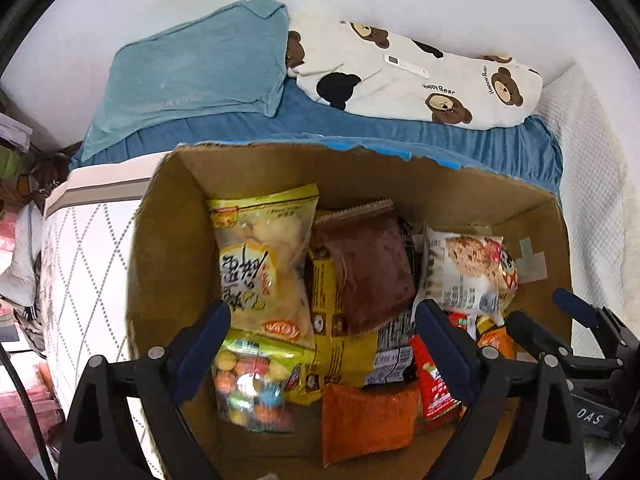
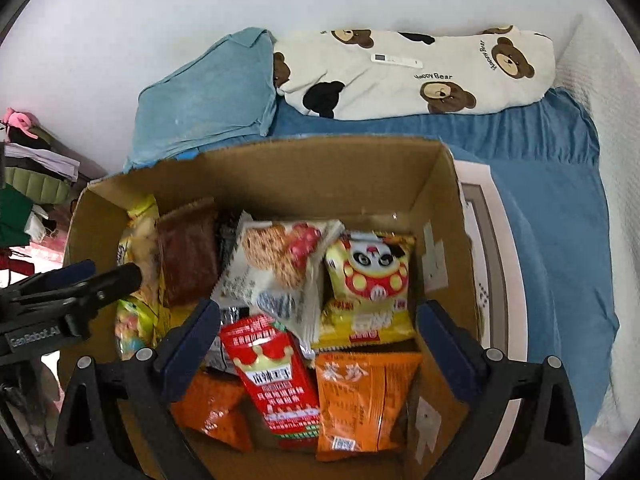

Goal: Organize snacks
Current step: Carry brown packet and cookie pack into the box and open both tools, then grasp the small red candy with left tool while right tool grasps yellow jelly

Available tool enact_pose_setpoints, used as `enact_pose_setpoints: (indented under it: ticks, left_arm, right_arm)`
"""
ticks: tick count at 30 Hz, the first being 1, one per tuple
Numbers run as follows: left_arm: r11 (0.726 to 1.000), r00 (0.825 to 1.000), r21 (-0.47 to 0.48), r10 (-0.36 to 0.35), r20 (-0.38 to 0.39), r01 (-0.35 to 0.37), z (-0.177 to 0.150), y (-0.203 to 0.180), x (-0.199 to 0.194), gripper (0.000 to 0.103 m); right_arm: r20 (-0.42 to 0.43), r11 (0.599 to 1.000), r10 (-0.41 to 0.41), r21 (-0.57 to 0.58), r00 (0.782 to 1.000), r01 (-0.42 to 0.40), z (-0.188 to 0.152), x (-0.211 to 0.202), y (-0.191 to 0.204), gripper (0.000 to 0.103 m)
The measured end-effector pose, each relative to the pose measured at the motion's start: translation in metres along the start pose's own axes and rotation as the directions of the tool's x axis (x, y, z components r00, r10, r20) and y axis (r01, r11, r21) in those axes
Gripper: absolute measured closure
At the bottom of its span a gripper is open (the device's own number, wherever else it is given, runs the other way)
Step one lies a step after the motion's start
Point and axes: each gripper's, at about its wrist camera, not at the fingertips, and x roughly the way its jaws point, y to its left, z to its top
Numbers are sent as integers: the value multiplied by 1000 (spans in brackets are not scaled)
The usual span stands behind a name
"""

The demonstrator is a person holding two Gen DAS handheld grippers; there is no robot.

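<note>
A cardboard box (image 1: 168, 248) (image 2: 304, 176) on the bed holds several snack packs. In the left wrist view I see a yellow chip bag (image 1: 264, 260), a brown pack (image 1: 364, 268), a cookie pack (image 1: 468, 268), a bag of coloured candies (image 1: 252, 384) and an orange pack (image 1: 368, 420). The right wrist view shows a red pack (image 2: 276, 376), an orange pack (image 2: 360, 396), a panda pack (image 2: 372, 280) and the cookie pack (image 2: 276, 268). My left gripper (image 1: 324, 344) hangs open and empty above the box's left half. My right gripper (image 2: 320, 340) hangs open and empty above the right half.
The box sits on a blue sheet (image 2: 560, 184) over a white mattress (image 1: 84, 248). A blue pillow (image 1: 192, 76) and a bear-print pillow (image 1: 420, 80) with a white remote (image 1: 406, 65) lie behind. Clutter (image 2: 32, 168) is at the left.
</note>
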Motion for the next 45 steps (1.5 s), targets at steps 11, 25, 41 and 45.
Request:
enact_pose_setpoints:
  ticks: [11,25,41,45]
  left_arm:
    - [1000,994,-8,18,112,-17,-41,-1,-39,9]
    - [997,951,-12,71,300,-71,-128,-15,-98,9]
    - [994,883,-41,106,457,-98,-216,-21,-164,9]
    - [994,873,-50,109,476,-97,-225,-23,-171,9]
  right_arm:
    - [78,999,-31,-28,996,33,-39,-38,9,2]
    - [281,994,-59,-72,958,83,-119,-118,25,2]
    - [417,998,-31,-40,908,52,-206,-183,29,2]
    - [427,999,2,-32,904,12,-220,-192,28,2]
